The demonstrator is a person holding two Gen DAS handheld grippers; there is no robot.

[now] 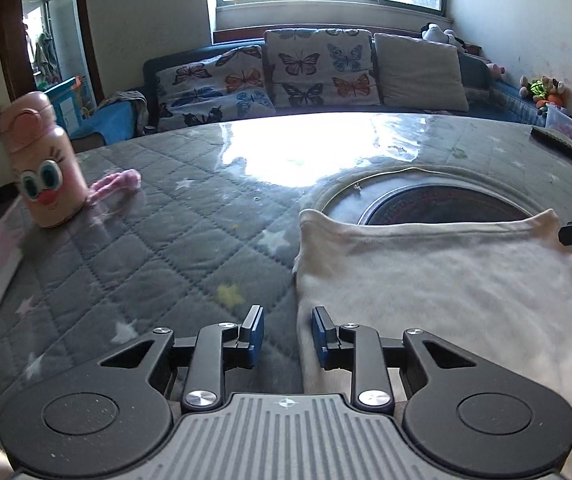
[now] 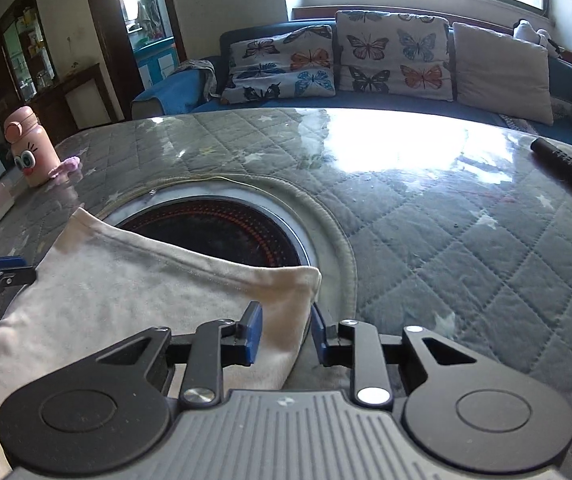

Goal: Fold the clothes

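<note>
Left wrist view: the left gripper (image 1: 287, 334) is standing narrowly parted, empty, beside the cream cotton garment (image 1: 437, 280); the right gripper (image 2: 286, 336) is seemingly straddling the garment's edge, unclamped.

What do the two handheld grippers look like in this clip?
Both match: the left gripper and right gripper have black linkage arms with silver pivot screws, blue pads on the fingertips, round black side housings and a ribbed grey centre plate. No cables or sleeves show.

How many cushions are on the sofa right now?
3. A butterfly cushion lies at the left, a taller butterfly cushion stands in the middle, and a plain beige cushion at the right. More may sit beyond view.
</note>
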